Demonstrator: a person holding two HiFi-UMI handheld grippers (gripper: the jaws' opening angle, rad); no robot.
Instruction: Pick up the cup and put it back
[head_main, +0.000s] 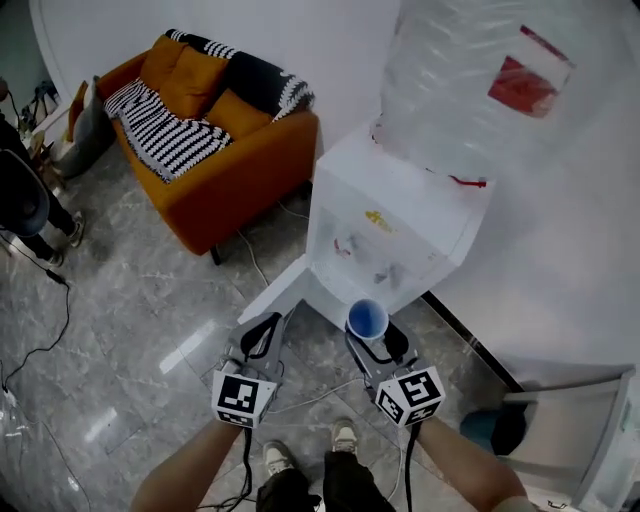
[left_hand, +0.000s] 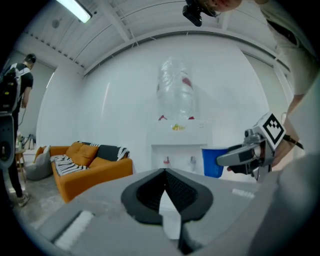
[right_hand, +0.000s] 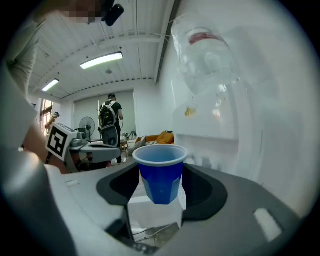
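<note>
My right gripper (head_main: 378, 340) is shut on a blue plastic cup (head_main: 367, 320), which it holds upright by the lower body. In the right gripper view the cup (right_hand: 161, 172) sits between the dark pads and looks empty. It hangs in the air in front of the white water dispenser (head_main: 400, 215), near the tap recess (head_main: 365, 255). My left gripper (head_main: 262, 328) floats beside it on the left with its jaws together and nothing in them. The left gripper view shows the cup (left_hand: 214, 162) and the right gripper (left_hand: 235, 156) at the right, level with the dispenser's taps (left_hand: 179, 161).
A big clear water bottle (head_main: 470, 80) tops the dispenser. An orange sofa (head_main: 215, 140) with a striped throw stands at the back left. A person (head_main: 25, 200) stands at the far left. Cables (head_main: 40, 340) run over the grey floor, and a blue bin (head_main: 490, 430) sits at the lower right.
</note>
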